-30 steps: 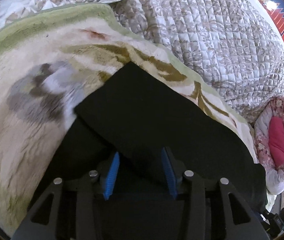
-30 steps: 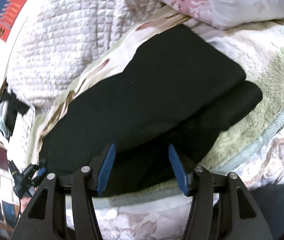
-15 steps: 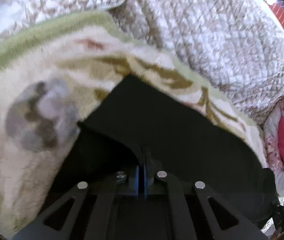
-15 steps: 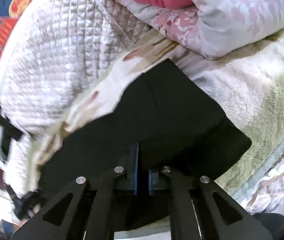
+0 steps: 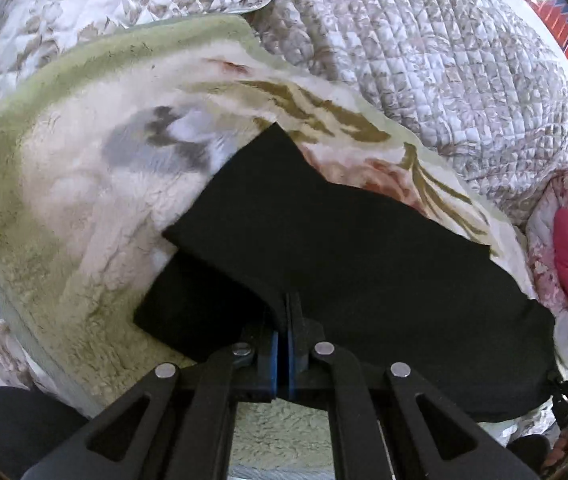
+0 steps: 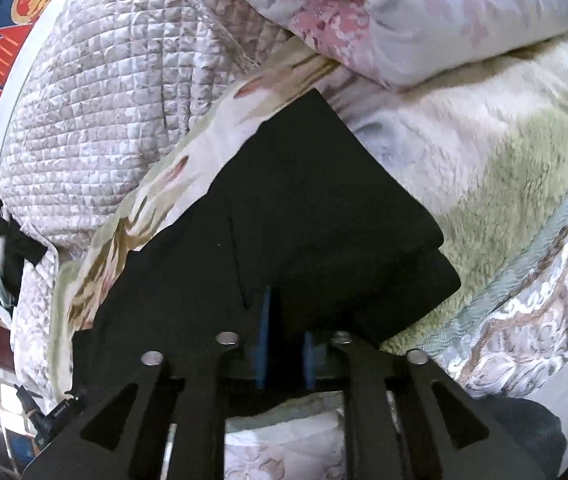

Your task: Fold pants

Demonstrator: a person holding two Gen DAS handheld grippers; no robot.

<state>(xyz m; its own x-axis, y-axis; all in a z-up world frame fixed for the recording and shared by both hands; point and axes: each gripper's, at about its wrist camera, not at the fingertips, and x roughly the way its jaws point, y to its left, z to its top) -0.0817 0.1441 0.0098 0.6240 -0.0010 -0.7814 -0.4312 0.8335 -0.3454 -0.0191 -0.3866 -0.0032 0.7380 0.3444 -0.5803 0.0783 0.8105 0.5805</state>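
Pants (image 5: 324, 248) amid quilt (image 5: 424, 60), pillow (image 6: 424, 20).

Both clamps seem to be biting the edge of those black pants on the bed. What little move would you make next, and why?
Probably lift both together and carry the near edge away over the far half. The left hand-held gripper and right hand-held gripper are each shut on the black pants, which lie partly folded on the fleece blanket.

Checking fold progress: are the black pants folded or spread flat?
Folded: the black pants lie doubled, upper layer over a lower layer.

Both wrist views close above pants (image 5: 356, 248)
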